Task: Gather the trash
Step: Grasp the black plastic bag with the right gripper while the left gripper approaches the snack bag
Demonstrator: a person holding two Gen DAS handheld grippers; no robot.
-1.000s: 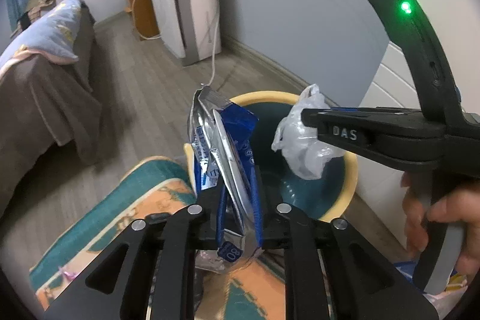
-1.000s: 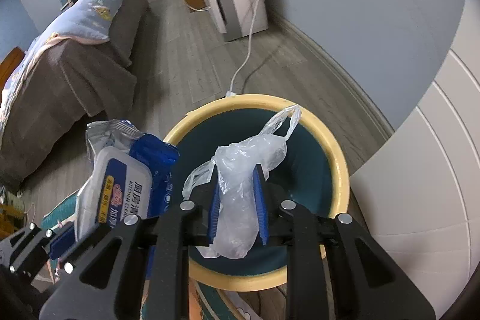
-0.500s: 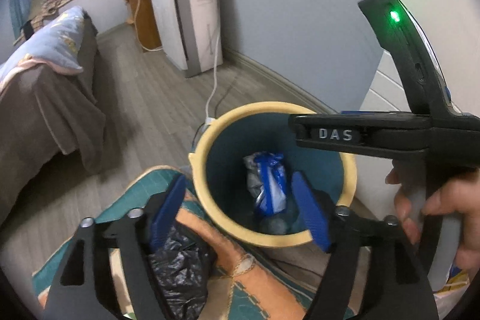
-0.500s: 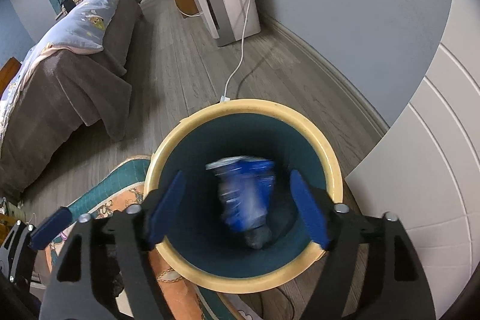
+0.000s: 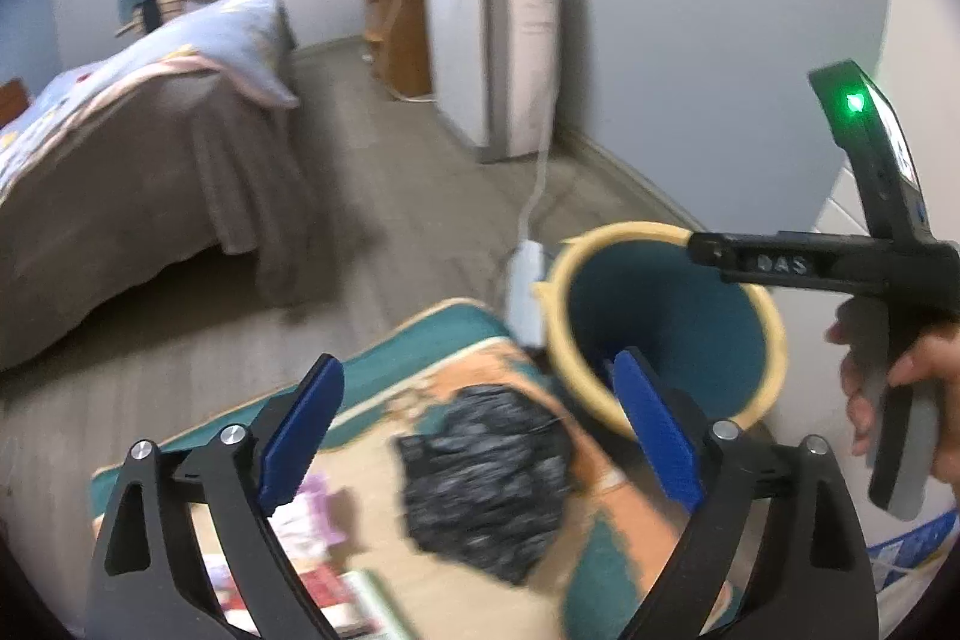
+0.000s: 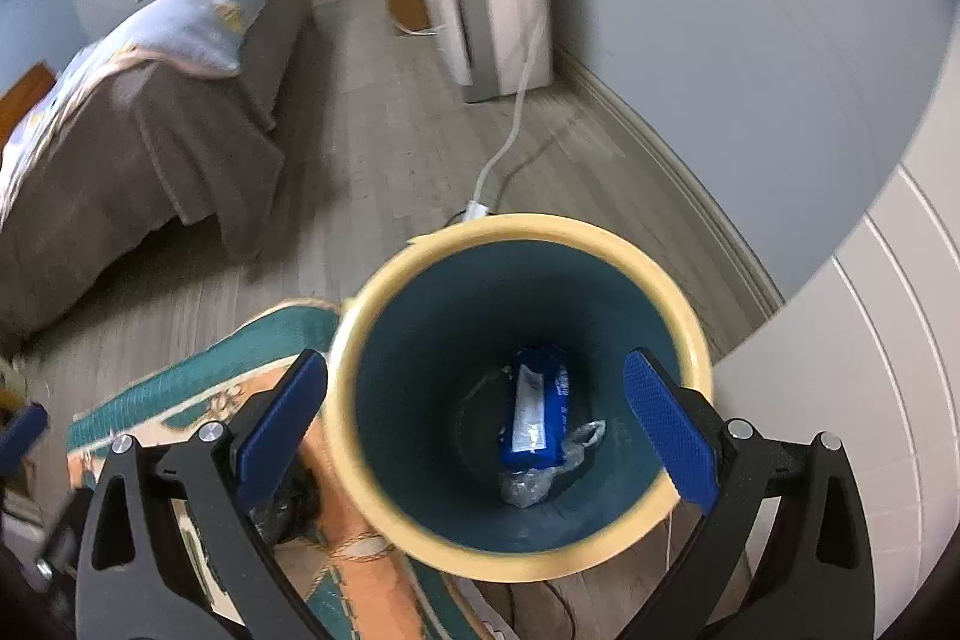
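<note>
A bin with a yellow rim [image 6: 678,316] and a teal inside stands on the floor. At its bottom lie a blue wipes pack [image 6: 534,415] and a crumpled clear plastic bag [image 6: 540,478]. My right gripper [image 6: 477,382] hangs over the bin, its jaws opening with nothing held between them. My left gripper [image 5: 474,400] is to the left of the bin [image 5: 774,340], above a crumpled black bag [image 5: 486,478] on the patterned rug [image 5: 420,340]. Its jaws are opening too, and they are empty. A person's hand [image 5: 918,370] holds the right gripper's handle.
Paper scraps [image 5: 306,514] lie on the rug near the black bag. A power strip [image 5: 528,280] and its white cable lie beside the bin. A bed [image 5: 150,172] stands at the left, a white appliance [image 5: 510,58] by the far wall, and white panelling [image 6: 840,340] at the right.
Both grippers opened; the wipes pack and the clear bag fell into the bin. The left gripper swung left, away from the bin and over the rug.
</note>
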